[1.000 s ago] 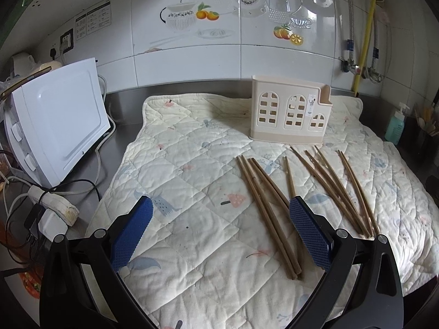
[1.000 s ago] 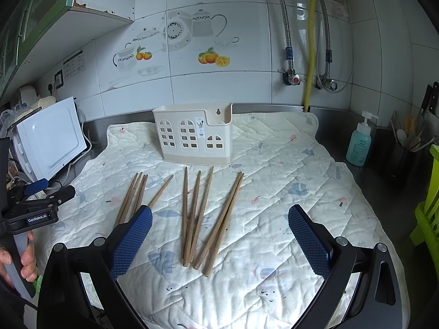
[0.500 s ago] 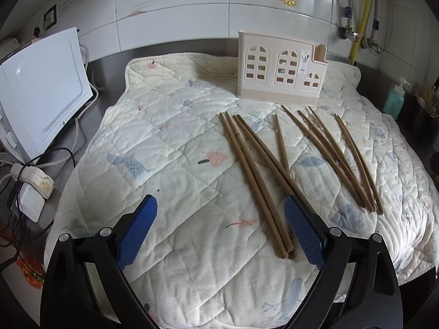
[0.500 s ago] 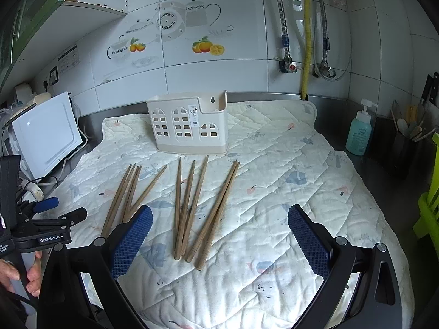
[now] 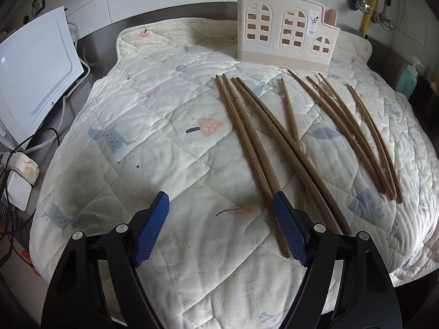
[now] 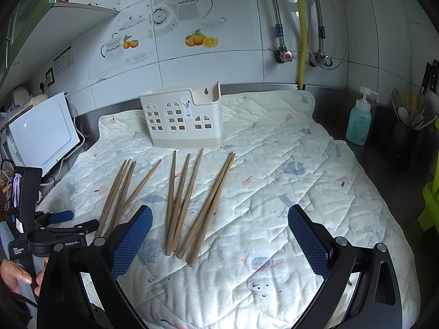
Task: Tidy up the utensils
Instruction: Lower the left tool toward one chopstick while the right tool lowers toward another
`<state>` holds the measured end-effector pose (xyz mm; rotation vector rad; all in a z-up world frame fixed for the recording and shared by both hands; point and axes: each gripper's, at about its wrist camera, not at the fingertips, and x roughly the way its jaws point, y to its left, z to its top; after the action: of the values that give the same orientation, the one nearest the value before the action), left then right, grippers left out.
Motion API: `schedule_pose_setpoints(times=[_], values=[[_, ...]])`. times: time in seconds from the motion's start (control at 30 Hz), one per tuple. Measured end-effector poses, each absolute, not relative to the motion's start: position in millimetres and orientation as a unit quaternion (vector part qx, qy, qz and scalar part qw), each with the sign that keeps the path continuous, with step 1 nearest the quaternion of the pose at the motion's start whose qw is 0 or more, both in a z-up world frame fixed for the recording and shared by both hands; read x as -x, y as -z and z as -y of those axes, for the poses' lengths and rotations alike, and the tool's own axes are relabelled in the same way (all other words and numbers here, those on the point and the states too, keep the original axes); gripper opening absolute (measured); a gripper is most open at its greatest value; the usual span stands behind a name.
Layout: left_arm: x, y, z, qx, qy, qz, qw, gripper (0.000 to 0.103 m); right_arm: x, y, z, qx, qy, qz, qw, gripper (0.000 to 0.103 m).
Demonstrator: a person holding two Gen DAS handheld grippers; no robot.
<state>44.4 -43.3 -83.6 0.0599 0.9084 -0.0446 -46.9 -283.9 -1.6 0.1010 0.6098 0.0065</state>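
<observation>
Quilted cloth (image 5: 170, 137) covers the table; since a second ago the left claw (image 5: 219, 230) has dropped toward the near ends of the leftmost chopsticks (image 5: 247, 142), jaws closing, nothing gripped yet; a pickup looks imminent. Right claw (image 6: 219, 242) gapes empty; holder (image 6: 182, 122) waits behind

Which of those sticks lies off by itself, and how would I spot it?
Find the cream holder standing at the back of the quilt. In front of it lie brown chopsticks in bunches. The lone chopstick slants away from the leftmost bunch, its far tip splayed right.
</observation>
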Motion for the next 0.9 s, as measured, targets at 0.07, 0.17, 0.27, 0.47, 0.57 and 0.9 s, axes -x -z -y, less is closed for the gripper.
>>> schedule_pose_setpoints(times=[0.07,0.17,0.27,0.47,0.57,0.9], values=[[-46.6,82.9,42.7,-0.029,0.015,-0.44,0.898,0.077,45.5,3.5,284.2,-0.051,-0.004,-0.302,0.952,0.096],[-48.5,82.6,43.4,-0.021,0.014,-0.444,0.896,0.076,43.3,5.6,284.7,-0.053,-0.006,-0.304,0.951,0.096],[-48.5,82.1,47.5,-0.024,0.01,-0.445,0.895,0.073,41.9,8.3,283.3,-0.052,-0.008,-0.307,0.95,0.096],[-53.6,84.1,45.0,-0.003,0.007,-0.453,0.892,0.07,41.1,12.2,283.6,-0.055,-0.01,-0.311,0.949,0.096],[-54.5,84.7,45.4,0.005,0.015,-0.454,0.891,0.066,40.6,14.2,284.5,-0.057,-0.011,-0.313,0.948,0.096],[-56.7,88.7,51.5,-0.021,-0.01,-0.455,0.89,0.055,38.0,21.2,282.0,-0.06,-0.019,-0.323,0.944,0.096]])
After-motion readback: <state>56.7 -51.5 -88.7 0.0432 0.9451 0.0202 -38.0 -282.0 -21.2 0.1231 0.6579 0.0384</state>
